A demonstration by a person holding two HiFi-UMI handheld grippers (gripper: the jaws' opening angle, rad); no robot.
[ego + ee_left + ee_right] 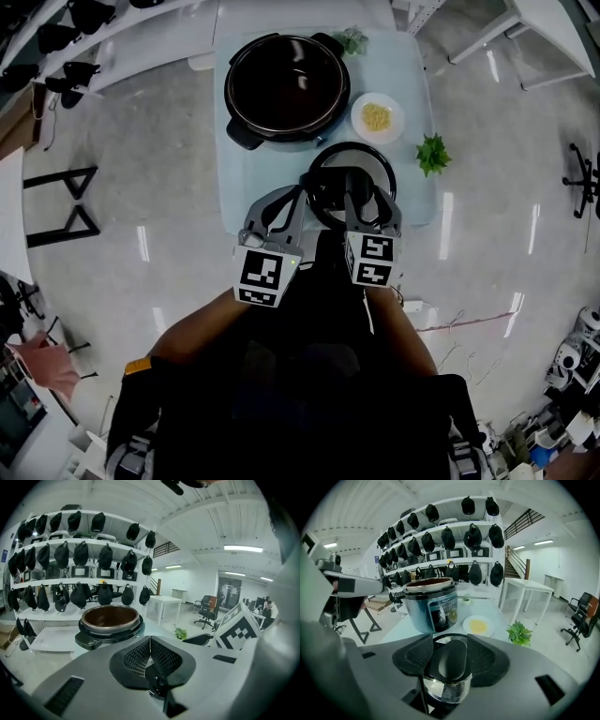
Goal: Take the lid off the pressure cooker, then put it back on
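The pressure cooker (286, 84) (110, 620) (432, 606) stands without its lid on the far part of the pale table (234, 178). Its inner pot is dark. The lid (377, 161), dark-rimmed with a black handle (451, 660), lies flat on the table near the front edge. My right gripper (359, 194) (451, 654) points down over it. The jaws stand open on either side of the handle, which sits between the pads. My left gripper (296, 194) (150, 641) hovers just left of the lid, shut with nothing in it.
A white plate (377, 117) (478, 626) of yellow food lies right of the cooker. A small green plant (432, 153) (519, 632) stands at the table's right edge, another (352, 39) behind the cooker. Shelves of black gear (79, 555) line the far wall.
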